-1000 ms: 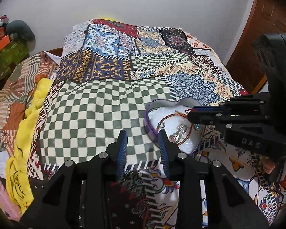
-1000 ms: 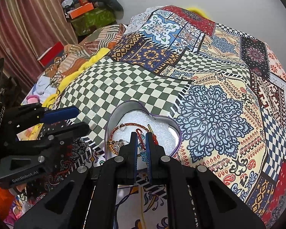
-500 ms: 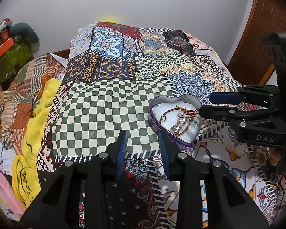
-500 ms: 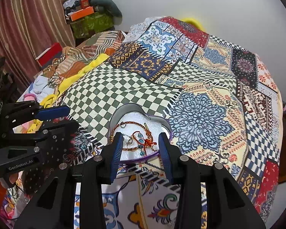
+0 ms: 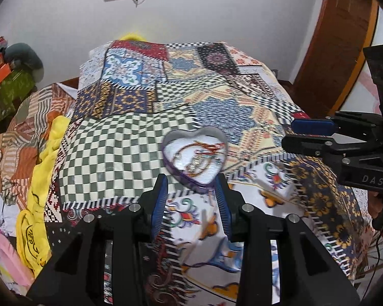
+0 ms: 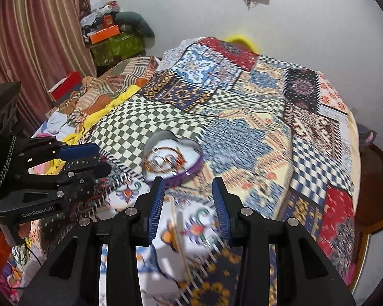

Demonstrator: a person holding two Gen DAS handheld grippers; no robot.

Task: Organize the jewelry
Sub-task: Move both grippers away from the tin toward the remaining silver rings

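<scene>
Both grippers, left (image 5: 191, 199) and right (image 6: 189, 199), hover with jaws apart, empty. Bracelets (image 5: 195, 158) lie in the heart-shaped tin (image 5: 171, 142) on the bed (image 5: 120, 153). A slow, level approach seems wisest.

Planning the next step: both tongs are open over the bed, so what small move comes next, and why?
Probably ease both tongs away. The jewelry lies inside the heart-shaped box, and the left tongs and right tongs are open, holding nothing.

The left gripper (image 5: 191, 191) was held with its jaws spread wide, empty. The right gripper (image 6: 187, 192) was likewise spread and empty.
</scene>
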